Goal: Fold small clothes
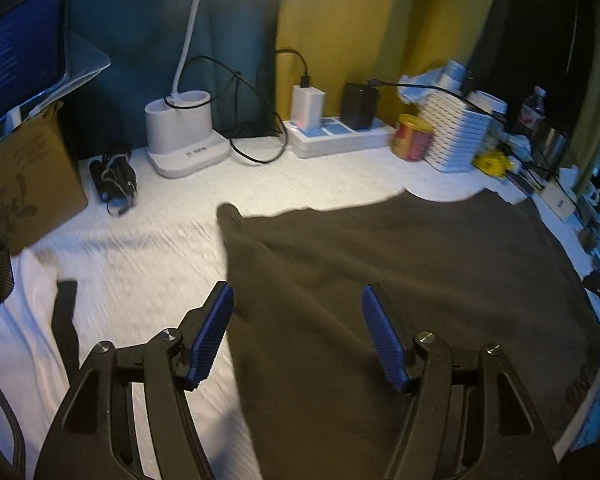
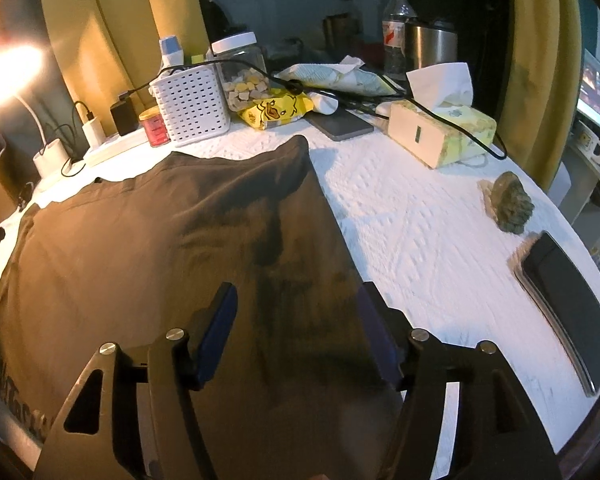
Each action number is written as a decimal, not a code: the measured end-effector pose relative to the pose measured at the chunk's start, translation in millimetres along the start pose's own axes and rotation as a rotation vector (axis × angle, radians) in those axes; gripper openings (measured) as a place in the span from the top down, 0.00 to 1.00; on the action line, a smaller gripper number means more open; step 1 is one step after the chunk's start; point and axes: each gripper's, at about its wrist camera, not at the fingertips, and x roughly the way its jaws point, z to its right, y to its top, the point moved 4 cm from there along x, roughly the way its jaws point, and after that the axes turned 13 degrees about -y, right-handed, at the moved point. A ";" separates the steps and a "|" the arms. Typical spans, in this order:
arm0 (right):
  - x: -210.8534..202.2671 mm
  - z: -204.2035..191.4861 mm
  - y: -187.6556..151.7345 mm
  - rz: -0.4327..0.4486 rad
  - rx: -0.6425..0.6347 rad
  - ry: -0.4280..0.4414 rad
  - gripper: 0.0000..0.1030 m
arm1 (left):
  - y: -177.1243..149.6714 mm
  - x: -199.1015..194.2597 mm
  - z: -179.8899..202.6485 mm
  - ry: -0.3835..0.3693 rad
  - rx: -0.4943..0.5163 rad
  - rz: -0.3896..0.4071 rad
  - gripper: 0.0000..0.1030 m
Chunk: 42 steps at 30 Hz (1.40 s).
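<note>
Left hand-held gripper (image 1: 298, 336) spread wide, empty above dark shirt (image 1: 400, 264), right hand-held gripper (image 2: 296, 332) likewise

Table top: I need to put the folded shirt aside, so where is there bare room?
Free: the white cloth between the shirt and the phone, and left of the shirt before the cardboard box. Crowded: the back edge, around the basket, jar and tissue box.

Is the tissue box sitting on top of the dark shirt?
No, the tissue box stands on the white table cover, apart from the dark shirt.
</note>
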 end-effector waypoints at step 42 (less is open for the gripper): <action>-72.1 43.9 -107.7 -0.127 0.112 0.053 0.32 | -104.2 -48.5 92.1 -0.137 0.051 -0.048 0.35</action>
